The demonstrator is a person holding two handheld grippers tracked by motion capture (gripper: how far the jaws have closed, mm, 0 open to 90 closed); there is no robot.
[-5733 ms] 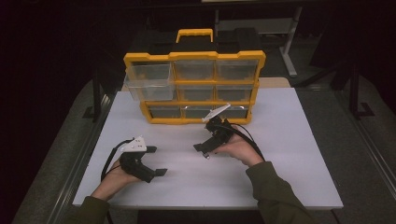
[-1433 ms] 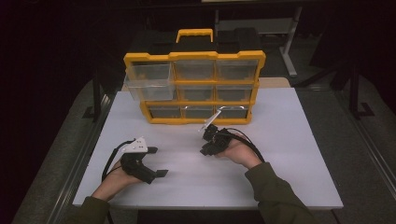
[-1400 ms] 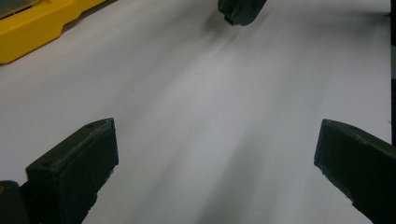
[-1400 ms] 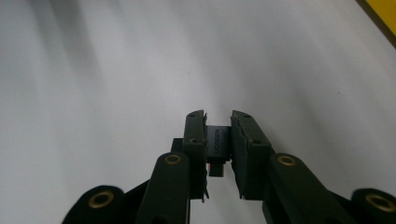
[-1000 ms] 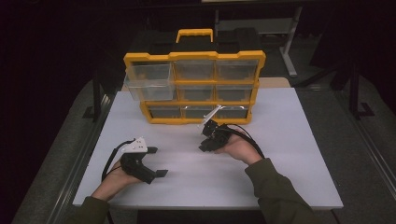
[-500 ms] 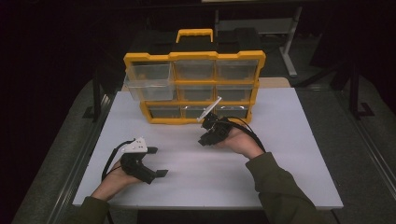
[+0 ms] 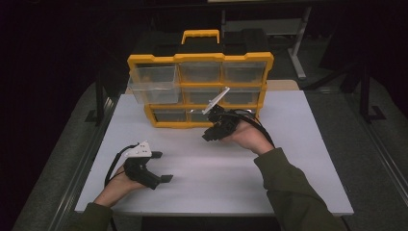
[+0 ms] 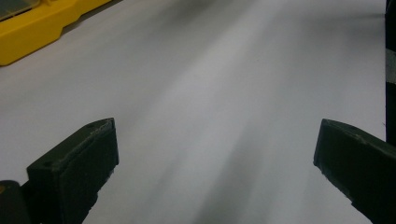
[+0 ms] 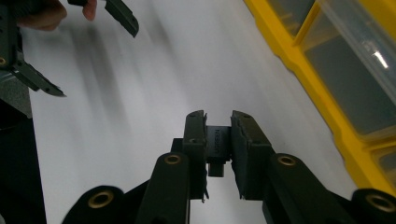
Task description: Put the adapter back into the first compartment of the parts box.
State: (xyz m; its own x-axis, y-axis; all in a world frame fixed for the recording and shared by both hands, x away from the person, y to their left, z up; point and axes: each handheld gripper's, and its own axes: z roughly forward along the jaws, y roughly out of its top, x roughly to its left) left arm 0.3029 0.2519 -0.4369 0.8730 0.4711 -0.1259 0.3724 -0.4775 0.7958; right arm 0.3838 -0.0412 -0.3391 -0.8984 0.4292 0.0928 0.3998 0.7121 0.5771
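We see a yellow drawer cabinet (image 7: 199,89) standing at the far side of the white table (image 7: 298,163), its top-left clear drawer (image 7: 153,86) pulled partway out. Our right gripper (image 7: 208,136) hovers just in front of the cabinet's lower drawers, held up off the table by the right hand (image 7: 248,137). In the right gripper view its jaws are drawn close together and clamp a small black block (image 9: 218,148) between them; the cabinet runs along the right edge of that view, close beside the jaws. Our left gripper (image 7: 163,168) rests low over the table near the front left, well apart from the cabinet. In the left gripper view its jaws stand wide apart with bare table between them.
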